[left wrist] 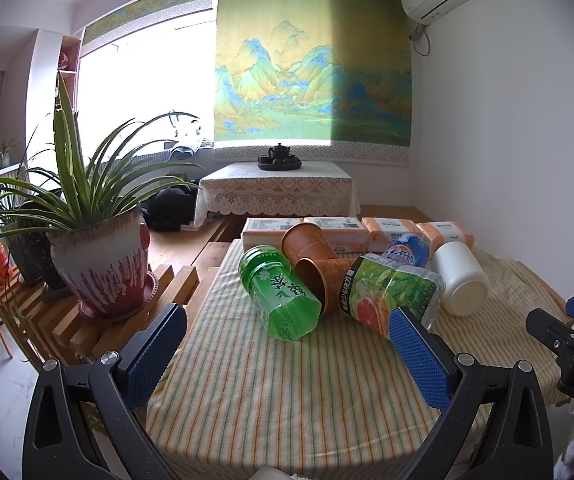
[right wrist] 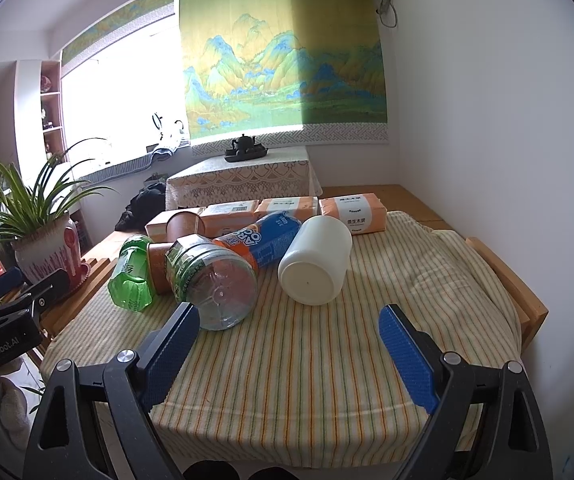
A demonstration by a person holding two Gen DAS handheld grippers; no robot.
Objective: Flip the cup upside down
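While both grippers hang back over the near edge of the table (right wrist: pixel 287 380), nothing is held: the left gripper (left wrist: pixel 287 348) has its jaws spread wide and empty, and the right gripper (right wrist: pixel 287 344) likewise, blue pads well apart. Striped cloth (left wrist: pixel 287 400) covers the table, soft and a bit rumpled on the right, so footing for anything set down is slightly uneven. Next out is the clutter: a clear grapefruit-label bottle (right wrist: pixel 211 280) on its side, a green tea bottle (left wrist: pixel 279 292) on its side, and right of them the white cup (right wrist: pixel 315 260), lying down with its flat base toward the right camera, mouth pointing away. That one looks like the likeliest target; judging by the look it's a rigid, light plastic or ceramic piece with smooth, probably slippery walls, so take it across the side wall near mid-height, jaws square to the body, then rotate so the mouth goes down. It touches or nearly touches the blue-orange bottle (right wrist: pixel 263 240) behind it, so rolling is a risk. Two brown paper cups (left wrist: pixel 315 256) also lie tipped between the bottles; those would be thin and crushable, so light squeeze only. Behind sit orange tissue packs (right wrist: pixel 351 210). Farther left stands a potted plant (left wrist: pixel 103 264); far back, a lace-covered low table with a teapot (left wrist: pixel 279 152).
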